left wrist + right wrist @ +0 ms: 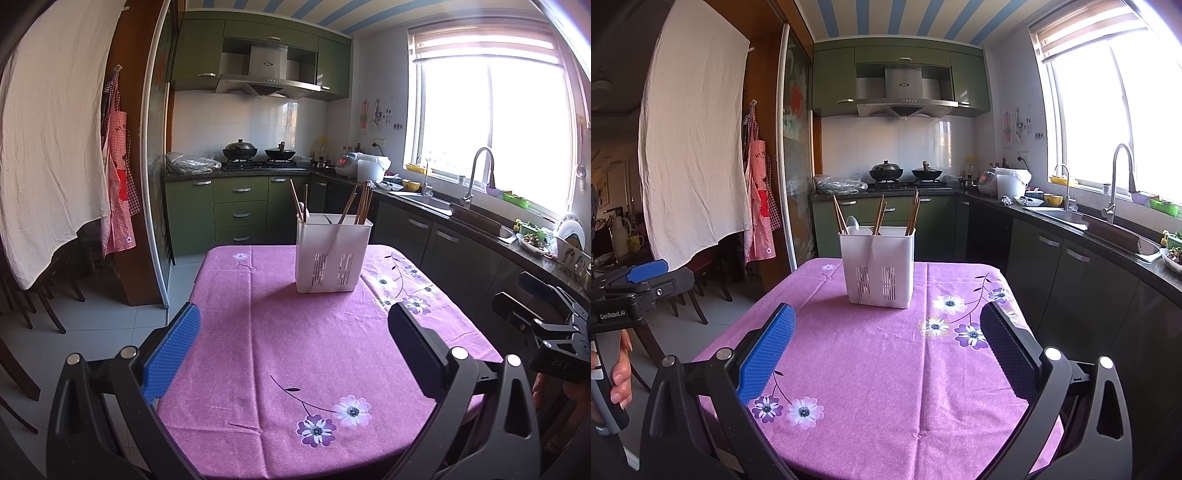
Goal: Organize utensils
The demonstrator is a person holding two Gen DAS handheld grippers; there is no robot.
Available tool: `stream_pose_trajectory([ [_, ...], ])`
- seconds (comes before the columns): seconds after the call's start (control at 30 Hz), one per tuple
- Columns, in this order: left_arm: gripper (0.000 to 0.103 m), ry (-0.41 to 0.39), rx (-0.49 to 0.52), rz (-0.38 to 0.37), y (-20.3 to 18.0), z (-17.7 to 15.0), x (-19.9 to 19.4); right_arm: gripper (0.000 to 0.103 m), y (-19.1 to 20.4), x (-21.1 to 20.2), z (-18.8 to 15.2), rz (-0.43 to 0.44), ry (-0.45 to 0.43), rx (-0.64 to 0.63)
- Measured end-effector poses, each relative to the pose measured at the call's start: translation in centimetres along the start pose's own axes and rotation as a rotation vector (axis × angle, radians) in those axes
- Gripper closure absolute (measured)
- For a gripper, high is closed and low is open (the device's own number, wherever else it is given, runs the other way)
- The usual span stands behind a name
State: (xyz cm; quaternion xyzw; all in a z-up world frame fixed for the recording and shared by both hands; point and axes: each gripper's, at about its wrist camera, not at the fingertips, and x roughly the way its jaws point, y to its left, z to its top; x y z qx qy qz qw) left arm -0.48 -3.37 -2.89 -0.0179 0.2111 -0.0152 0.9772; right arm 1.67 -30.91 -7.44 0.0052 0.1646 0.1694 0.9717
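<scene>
A white plastic utensil holder (332,254) stands upright at the far end of the table; it also shows in the right wrist view (877,267). Several wooden chopsticks (360,203) stick up from its compartments, also seen in the right wrist view (912,214), with a white spoon (852,222) beside those at the left. My left gripper (295,332) is open and empty above the near table. My right gripper (888,336) is open and empty, also short of the holder. Each gripper shows at the edge of the other's view.
The table carries a pink floral cloth (295,350). A dark kitchen counter (480,229) with a sink and tap runs along the right. Chairs (698,288) and a hanging white sheet (694,140) stand at the left. A stove with woks (258,155) is at the back.
</scene>
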Motion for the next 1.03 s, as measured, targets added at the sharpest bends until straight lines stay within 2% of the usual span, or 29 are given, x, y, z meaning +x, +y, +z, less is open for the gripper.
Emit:
stream_pose_trajectory([
  [0.17,0.006,0.018,-0.008,-0.021,0.1,0.1,0.2,0.004,0.0,0.2,-0.1,0.004,0.008,-0.002],
  [0.3,0.006,0.036,-0.009,-0.070,0.0,0.1,0.4,0.004,0.0,0.3,-0.1,0.005,0.013,-0.005],
  [0.43,0.006,0.024,0.003,-0.064,-0.3,0.0,0.5,0.004,0.0,0.5,-0.1,0.006,0.023,-0.006],
  [0.57,0.006,0.020,-0.012,-0.099,-0.2,0.0,0.7,0.004,0.0,0.7,-0.2,0.009,0.028,-0.007],
  [0.83,0.006,0.036,-0.006,-0.065,-0.2,-0.2,1.4,0.004,-0.2,0.9,-0.2,0.011,0.036,-0.004],
  [1.03,0.006,0.068,0.012,-0.035,0.4,0.1,3.7,0.004,-0.4,1.7,-0.5,0.010,0.056,0.004],
])
